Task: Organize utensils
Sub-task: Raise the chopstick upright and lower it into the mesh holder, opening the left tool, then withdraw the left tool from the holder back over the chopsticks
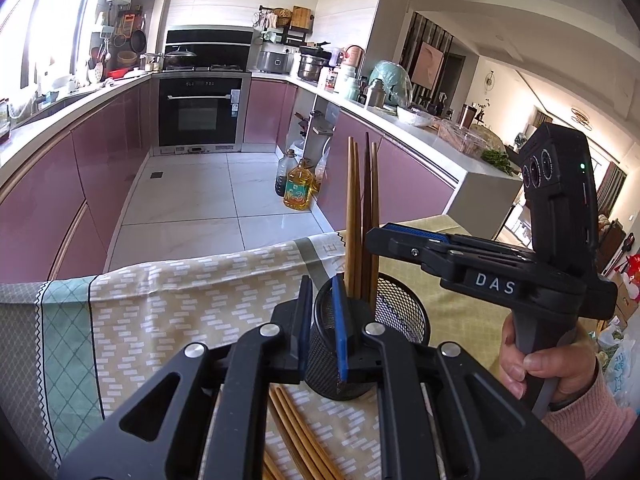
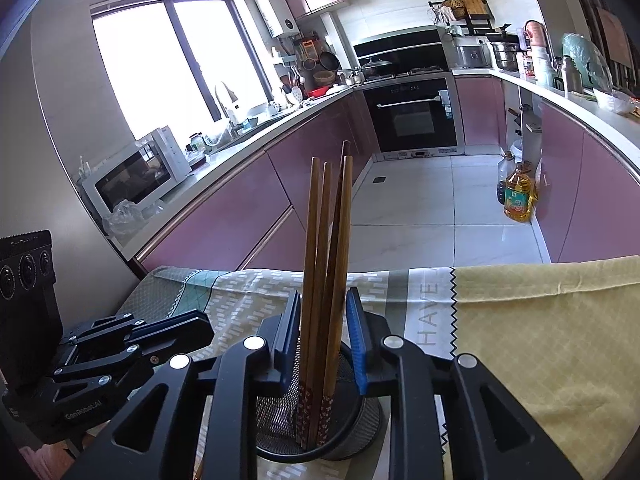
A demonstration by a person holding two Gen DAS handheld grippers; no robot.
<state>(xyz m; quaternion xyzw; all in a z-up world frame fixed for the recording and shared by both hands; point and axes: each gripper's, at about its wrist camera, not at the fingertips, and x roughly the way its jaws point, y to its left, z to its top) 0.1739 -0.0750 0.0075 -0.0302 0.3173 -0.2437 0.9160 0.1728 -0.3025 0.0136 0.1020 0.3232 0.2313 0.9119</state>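
Four brown wooden chopsticks upright in black mesh cylindrical holder, between right claw pads, apart, unpressed. Left claw nearly together, empty, beside holder. Risk: withdrawing claw snags sticks, tipping holder.

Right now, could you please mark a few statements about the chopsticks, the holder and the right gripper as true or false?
1. Four standing chopsticks are in the mesh holder. True.
2. The mesh holder lies on its side. False: it stands upright.
3. The right gripper clamps the standing chopsticks. False: its jaws stand apart on either side of them, with gaps.
4. Loose chopsticks lie on the tablecloth. True.
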